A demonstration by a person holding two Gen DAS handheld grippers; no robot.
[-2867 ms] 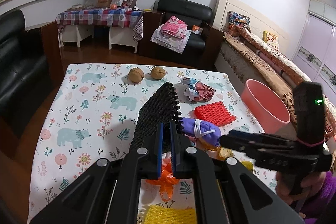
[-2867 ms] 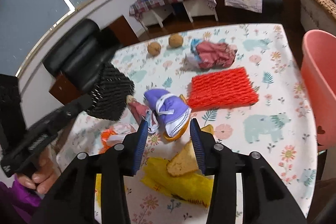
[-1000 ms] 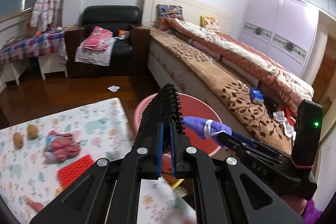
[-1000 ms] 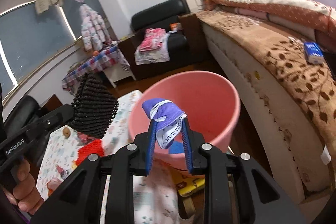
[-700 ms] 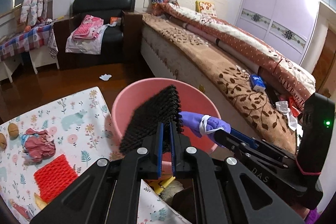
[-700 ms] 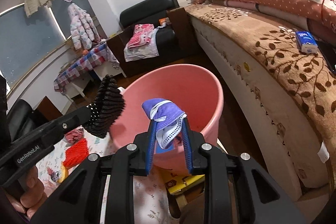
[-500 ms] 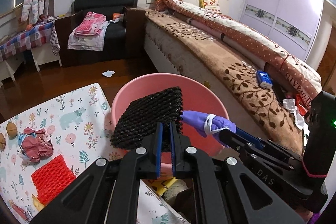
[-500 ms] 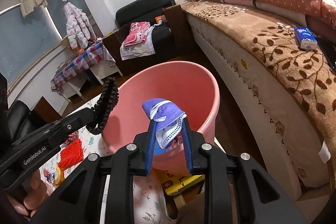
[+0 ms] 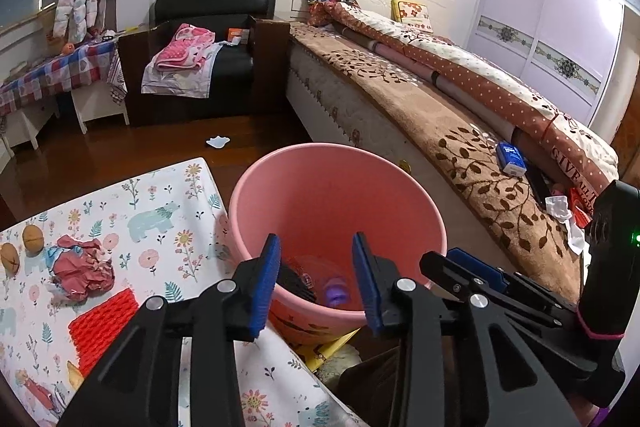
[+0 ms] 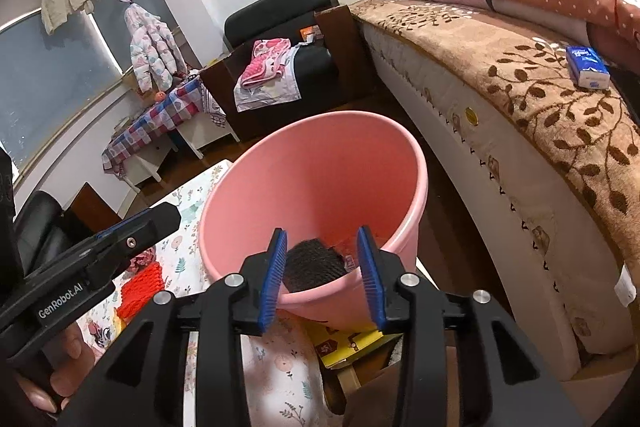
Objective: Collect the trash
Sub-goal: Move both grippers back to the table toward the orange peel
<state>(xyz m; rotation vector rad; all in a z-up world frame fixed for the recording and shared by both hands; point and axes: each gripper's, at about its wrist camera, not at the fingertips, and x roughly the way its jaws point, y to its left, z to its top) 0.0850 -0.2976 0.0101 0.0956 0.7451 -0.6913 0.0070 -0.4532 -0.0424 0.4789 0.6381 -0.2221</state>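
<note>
"Both over the pink bucket point(image 9: 424, 211) now?"

"Yes. The left gripper point(image 9: 316, 279) and right gripper point(image 10: 322, 273) have just been opening, and nothing sits between either pair of pads. The black foam net point(image 10: 312, 265) and the purple wrapper point(image 9: 336, 293) lie at the bottom of the bucket, side by side."

"So the drop looks done. What next?"

"I'd lift both clear of the rim before swinging left to the table point(image 9: 168, 195), so nothing gets knocked over."

"What's left there?"

"Going by size: one red foam net point(image 9: 104, 327), one crumpled red wrapper point(image 9: 82, 269), two walnuts point(image 9: 32, 235) at the far left edge, and smaller scraps near the front I can't make out."
</note>
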